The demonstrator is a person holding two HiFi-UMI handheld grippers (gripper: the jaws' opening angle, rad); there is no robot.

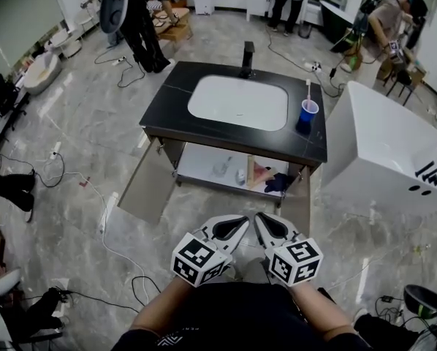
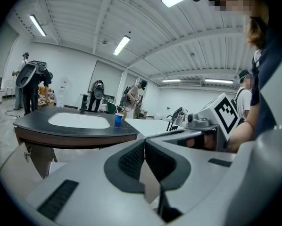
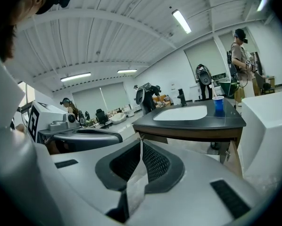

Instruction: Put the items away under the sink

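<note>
Blue cup [image 1: 308,113] on the dark surface [image 1: 175,112], at its right end just beside the white basin [image 1: 238,102], with a toothbrush [image 1: 308,90] upright inside. Probably light and thin-walled, so easy to tip or squash. Brush loose in it, likely to slide out if tilted. Smooth plastic by the look, possibly slippery against the pads. Best taken across the wall around mid-height with a gentle squeeze, and kept upright all the way down to the shelf.

Left tool [image 1: 242,221] and right tool [image 1: 261,219] side by side close to the body, well short of the cabinet. Both closed, pads together, nothing gripped.

Seen only in the head view:
- the shelf [image 1: 204,163] under the sink, with its doors [image 1: 142,185] swung open
- a few things lying there already, among them something pink [image 1: 261,172] and a dark blue cloth [image 1: 278,183]
- the toothbrush, clear of the cup's rim

None of that to be made out in the left gripper view or the right gripper view, with the surface seen nearly edge-on and the space below it dim. Shown better there: the ribbed pads meeting face to face, and the cup as a small blue shape near the edge of the surface.
</note>
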